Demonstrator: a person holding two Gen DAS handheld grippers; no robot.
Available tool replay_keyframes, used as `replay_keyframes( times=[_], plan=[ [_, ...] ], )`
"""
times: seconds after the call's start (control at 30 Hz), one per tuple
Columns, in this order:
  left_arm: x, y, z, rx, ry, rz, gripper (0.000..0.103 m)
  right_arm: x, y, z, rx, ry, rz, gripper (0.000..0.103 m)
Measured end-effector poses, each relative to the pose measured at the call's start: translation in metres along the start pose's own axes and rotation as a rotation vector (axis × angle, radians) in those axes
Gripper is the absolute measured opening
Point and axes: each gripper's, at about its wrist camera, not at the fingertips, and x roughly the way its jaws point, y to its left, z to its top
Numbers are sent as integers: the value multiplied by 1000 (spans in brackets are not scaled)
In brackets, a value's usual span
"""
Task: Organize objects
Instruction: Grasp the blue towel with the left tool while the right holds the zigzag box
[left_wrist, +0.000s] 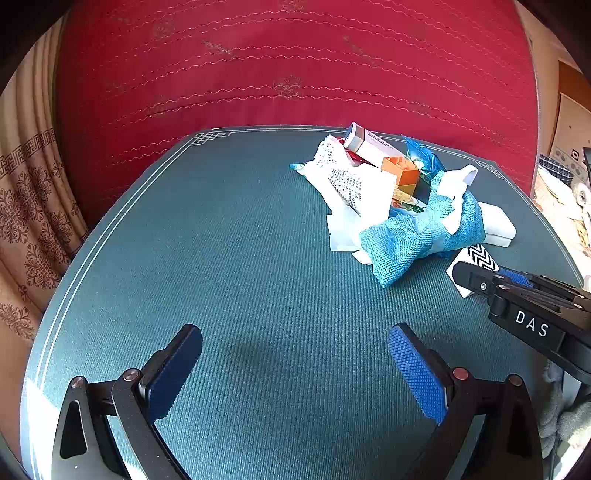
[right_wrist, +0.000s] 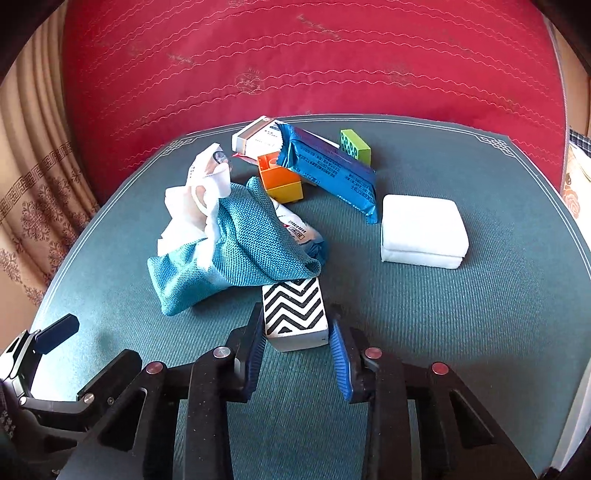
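Low centre of the right wrist view: zigzag-patterned box (right_wrist: 295, 315) clamped between right gripper (right_wrist: 297, 343) fingers, on the green tabletop (right_wrist: 443, 332) | behind: teal cloth (right_wrist: 236, 254) overlapping its far end, blue wrapper (right_wrist: 332, 170), print unreadable | left gripper (left_wrist: 295, 373) fingers spread wide, holding nothing | "DAS" legible on right gripper's body.

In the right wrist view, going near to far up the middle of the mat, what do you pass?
Zigzag-patterned box between the right tool's pads → teal cloth → orange block → white carton.
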Motion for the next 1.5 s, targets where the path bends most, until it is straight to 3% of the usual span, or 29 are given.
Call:
replay_keyframes(
  times=[0.27, 0.43, 0.63, 0.8, 1.03, 1.23, 1.3, 1.5],
  plan=[
    [-2, -11, 2, 56, -5, 16, 100, -23, -12, -22, -15, -14, -30, 34],
    [-2, -31, 13, 95, -5, -41, 98, -45, -38, -43, 41, -22, -45, 34],
    [-6, -51, 23, 107, -4, -102, 98, -60, -60, -57, 124, -39, 21, 34],
    [-13, -64, 29, 170, -28, -117, 98, -58, -61, -56, 133, -39, 33, 34],
    [-16, -79, 41, 167, -10, -160, 98, -58, -64, -58, 144, -43, 44, 34],
    [-8, -102, 44, 308, -26, -139, 98, -58, -66, -59, 149, -44, 52, 34],
    [-5, -102, 46, 338, -12, -180, 98, -58, -66, -58, 151, -43, 54, 34],
    [2, -101, 41, 434, 39, -409, 98, -57, -65, -58, 154, -42, 55, 34]
  ],
)
